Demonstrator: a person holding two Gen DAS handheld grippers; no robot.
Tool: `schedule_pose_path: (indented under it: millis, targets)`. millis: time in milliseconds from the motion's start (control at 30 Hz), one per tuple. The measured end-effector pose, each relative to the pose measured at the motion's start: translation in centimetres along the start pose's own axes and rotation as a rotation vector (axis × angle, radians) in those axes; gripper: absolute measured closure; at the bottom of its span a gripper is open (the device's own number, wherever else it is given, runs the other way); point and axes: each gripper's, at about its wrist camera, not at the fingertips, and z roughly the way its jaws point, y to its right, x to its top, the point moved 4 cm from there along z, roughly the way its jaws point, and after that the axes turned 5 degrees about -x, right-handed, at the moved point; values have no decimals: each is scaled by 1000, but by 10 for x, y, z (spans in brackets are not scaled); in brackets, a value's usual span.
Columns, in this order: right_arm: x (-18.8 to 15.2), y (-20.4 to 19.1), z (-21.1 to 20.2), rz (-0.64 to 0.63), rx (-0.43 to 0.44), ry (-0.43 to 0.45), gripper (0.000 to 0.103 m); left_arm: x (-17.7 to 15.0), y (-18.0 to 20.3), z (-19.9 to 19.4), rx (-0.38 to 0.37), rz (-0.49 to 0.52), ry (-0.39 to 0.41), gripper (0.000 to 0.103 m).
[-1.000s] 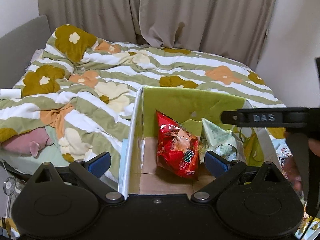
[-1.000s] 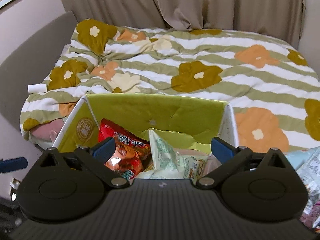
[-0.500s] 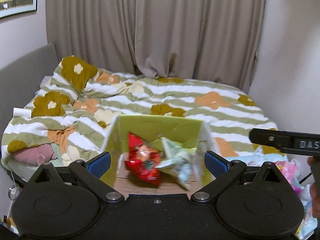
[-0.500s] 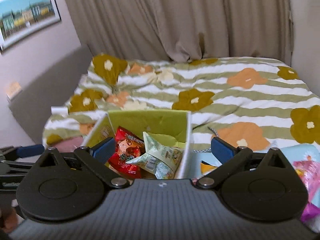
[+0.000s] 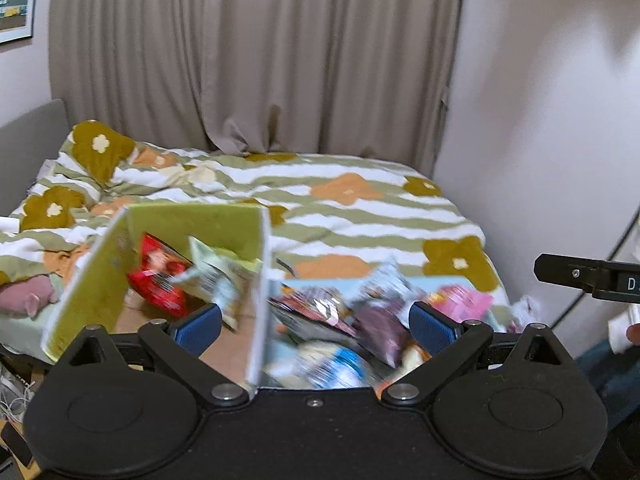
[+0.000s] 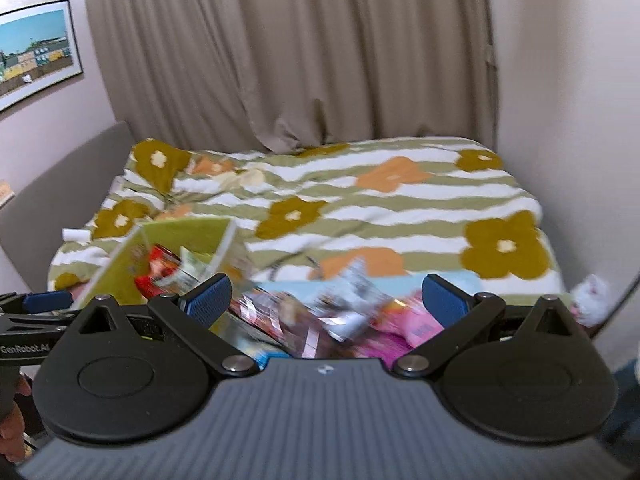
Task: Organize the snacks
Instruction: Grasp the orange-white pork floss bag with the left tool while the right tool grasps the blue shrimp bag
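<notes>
Two packets, a red snack bag [image 5: 160,276] and a pale green bag [image 5: 218,280], lie in the green cardboard box [image 5: 192,224] on the bed [image 5: 360,208], a blurred pile of loose snacks [image 5: 340,320] beside it unsorted, left tool [image 5: 316,322] and right tool [image 6: 326,300] both spread wide, empty.

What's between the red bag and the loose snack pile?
In the left wrist view, a pale green bag beside the red bag, then the box side wall, separate it from the pile.
</notes>
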Motion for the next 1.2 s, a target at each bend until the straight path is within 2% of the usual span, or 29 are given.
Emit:
schedule_pose_path:
  millis: [233,400,633,733,933,1100,1200]
  targets:
    - [-39,59,-13,0,-45,-48,0,-35,50,21,-65,73,-58,2]
    - [-68,80,-3,-28,-70,-89,0,-53,72,52,-112,198,-109,2]
    - [-101,97,30,14,-97,-153,0,-78,87,115,-192,392,-185,2]
    - [-112,100,45,15,-111,-176,0,-86,87,140,-204,416,-245,6]
    - [-120,102,73,20,-127,-207,0,-97,84,170,-242,481,-322,6]
    - [-125,100,96,23,-151,-230,0,-104,81,193,-284,469,-401,7]
    - [-126,99,107,16,-172,-242,0,-108,83,201,-301,499,-425,9]
